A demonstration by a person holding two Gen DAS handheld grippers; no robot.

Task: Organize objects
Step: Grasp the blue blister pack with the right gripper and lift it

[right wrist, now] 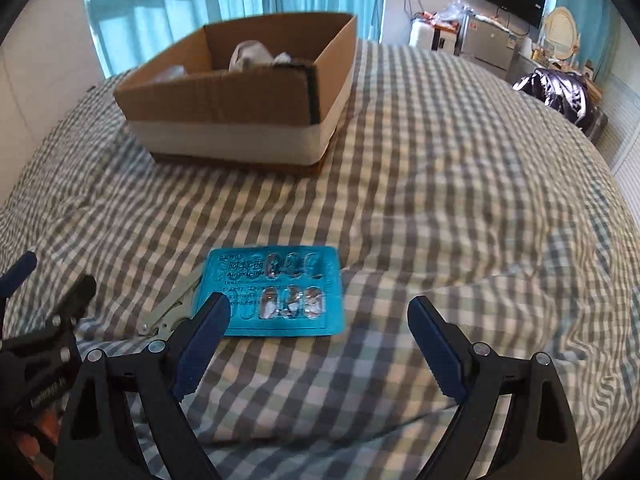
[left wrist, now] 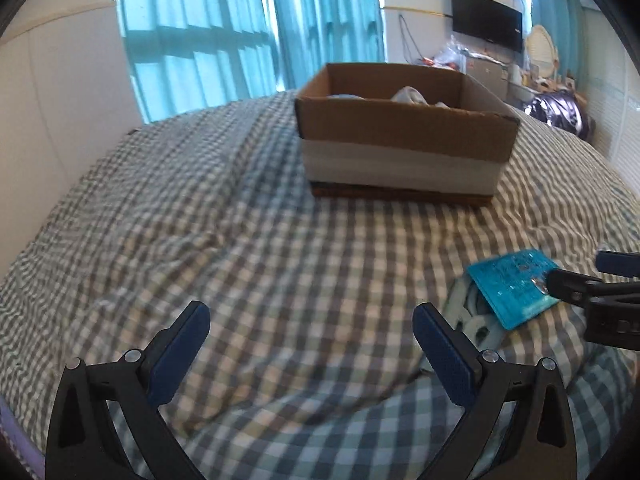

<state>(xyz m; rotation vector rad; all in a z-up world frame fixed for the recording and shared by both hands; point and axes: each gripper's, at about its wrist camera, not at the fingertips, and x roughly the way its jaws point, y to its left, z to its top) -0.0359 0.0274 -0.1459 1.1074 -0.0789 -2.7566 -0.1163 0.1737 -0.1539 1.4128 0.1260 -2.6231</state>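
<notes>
A teal pill blister pack (right wrist: 280, 292) lies flat on the checked bedspread (right wrist: 440, 200), partly over a metal tool (right wrist: 172, 308). My right gripper (right wrist: 320, 320) is open just in front of the pack, its left finger at the pack's near left corner. In the left wrist view the pack (left wrist: 512, 288) lies at the right, with the right gripper (left wrist: 576, 276) beside it. My left gripper (left wrist: 310, 324) is open and empty over bare bedspread. An open cardboard box (left wrist: 404, 136) with crumpled white items inside stands farther back; it also shows in the right wrist view (right wrist: 240, 108).
Teal curtains (left wrist: 240, 32) hang behind the bed. A wall TV (left wrist: 486, 20) and cluttered furniture stand at the far right, with a shiny dark bag (right wrist: 556, 88) beside the bed. A white wall (left wrist: 52, 100) runs along the left.
</notes>
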